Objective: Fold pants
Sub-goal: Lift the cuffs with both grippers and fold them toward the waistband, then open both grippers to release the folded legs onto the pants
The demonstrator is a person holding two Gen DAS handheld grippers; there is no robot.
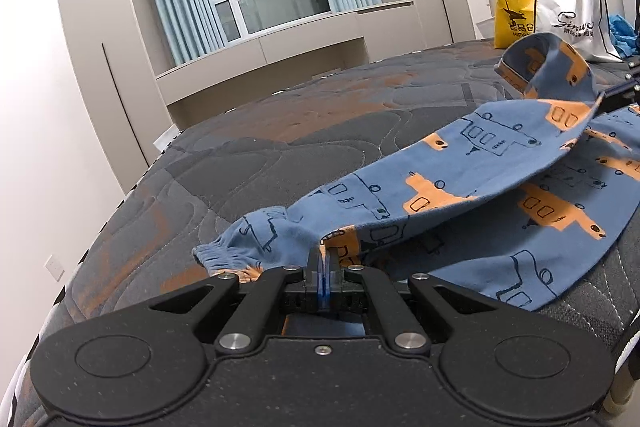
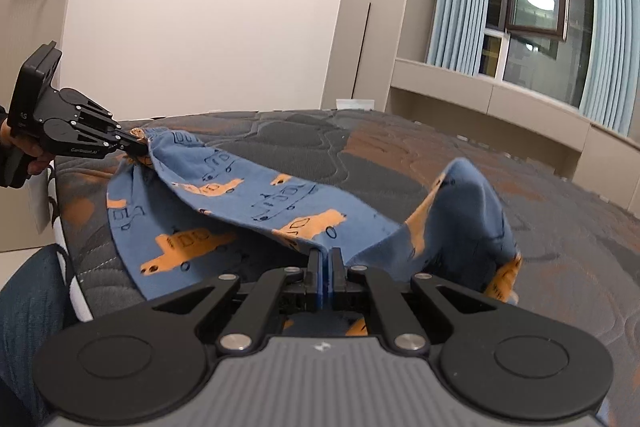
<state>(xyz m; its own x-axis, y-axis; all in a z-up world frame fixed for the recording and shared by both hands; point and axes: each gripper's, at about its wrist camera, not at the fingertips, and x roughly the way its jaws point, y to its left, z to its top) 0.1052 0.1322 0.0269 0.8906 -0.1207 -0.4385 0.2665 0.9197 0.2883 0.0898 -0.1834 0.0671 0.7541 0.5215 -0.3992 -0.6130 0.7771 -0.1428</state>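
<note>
The pants (image 1: 460, 183) lay on the bed (image 1: 280, 123), one leg lifted and drawn over the other. The left gripper (image 1: 323, 269) had its jaws clamped on fabric near the cuff; the right gripper (image 2: 325, 269) was clamped on fabric at the waist end (exact seam not visible). The cloth appeared light, soft and limp; gripping at hems or edges should limit sagging.

Pants (image 1: 460, 163): right portion cut by frame edge. White bag (image 1: 576, 11): print partly cropped. Hand (image 2: 24, 151): mostly off-frame. Yellow bag (image 1: 514, 15) lettering: illegible.
</note>
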